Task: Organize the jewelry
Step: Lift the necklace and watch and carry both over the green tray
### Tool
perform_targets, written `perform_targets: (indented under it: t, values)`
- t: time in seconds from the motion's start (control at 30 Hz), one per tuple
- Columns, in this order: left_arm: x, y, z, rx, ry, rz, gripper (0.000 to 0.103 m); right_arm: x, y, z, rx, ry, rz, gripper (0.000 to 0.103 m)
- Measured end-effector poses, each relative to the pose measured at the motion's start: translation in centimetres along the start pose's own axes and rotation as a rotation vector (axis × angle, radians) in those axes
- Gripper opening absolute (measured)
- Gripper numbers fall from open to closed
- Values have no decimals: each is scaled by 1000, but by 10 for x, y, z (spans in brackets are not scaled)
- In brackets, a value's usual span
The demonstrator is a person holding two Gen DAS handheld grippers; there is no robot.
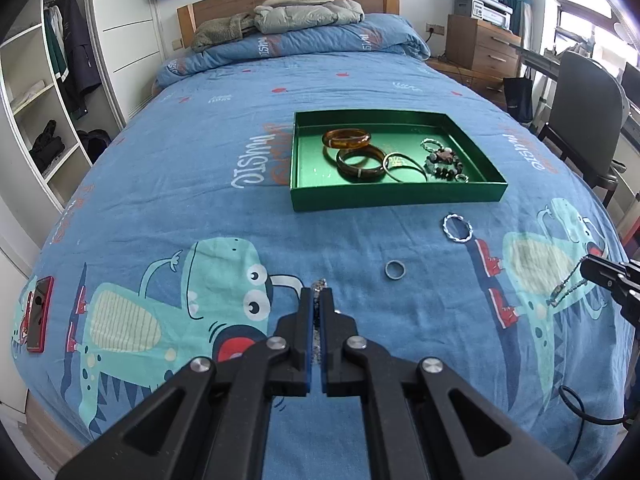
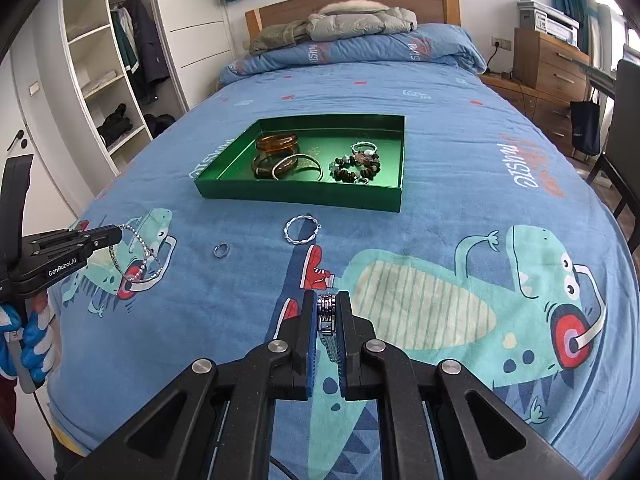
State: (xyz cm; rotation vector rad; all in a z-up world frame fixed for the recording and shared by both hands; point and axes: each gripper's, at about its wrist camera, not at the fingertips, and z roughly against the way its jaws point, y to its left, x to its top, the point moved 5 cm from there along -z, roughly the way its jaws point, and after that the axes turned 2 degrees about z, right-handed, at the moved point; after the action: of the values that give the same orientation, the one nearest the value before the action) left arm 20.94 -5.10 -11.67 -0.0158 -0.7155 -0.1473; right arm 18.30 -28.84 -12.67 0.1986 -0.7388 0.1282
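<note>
Both grippers were loaded and held above the bed. The left gripper [image 1: 318, 294] was clenched on a rhinestone chain bracelet [image 2: 138, 254], which hung in a loop from its tips, clear of the blue dinosaur duvet [image 1: 200, 208]. The right gripper [image 2: 326, 300] was clamped on a metal link band [image 2: 327, 312], possibly a watch strap; the close view blurred the lower links.

Progress: roughly two-thirds, by my estimate. The green tray [image 1: 304, 152] already held the amber bangle [image 1: 346, 138], the dark bangles [image 1: 359, 164], a thin hoop [image 1: 405, 167], a beaded bracelet [image 1: 444, 164] and a small twisted ring [image 1: 430, 145]. Left on the duvet: a twisted silver bangle [image 1: 457, 229] just before the tray's near wall, and a plain ring [image 1: 395, 269] nearer the grippers. The two held pieces also awaited placing.

Room: the tray's left half was bare, so the left-hand piece had an open landing there. The tray's near wall must be cleared by the dangling loop, which could snag on it. A red phone [image 1: 39, 314] lay near the bed's left edge, well apart from the work. The mid-bed stretch between grippers and tray was otherwise unobstructed.
</note>
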Motion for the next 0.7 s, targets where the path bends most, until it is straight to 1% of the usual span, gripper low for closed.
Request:
perform_targets:
  t: [0.17,0.33,0.53,0.7]
  values:
    - [8,-4,18,-17,-37,-11,2,4,4,22,-17,-30,14,8]
    - [30,-12,23,-28,-66,-34,2,20,5,28,-25,-54,25,8]
    - [74,-27,14,-47,-86,-72,2,62,6,17,-20,-83,58,8]
    - [110,-49,-9,-83,-103,-110,2,106,5,-5,-7,-117,77,8]
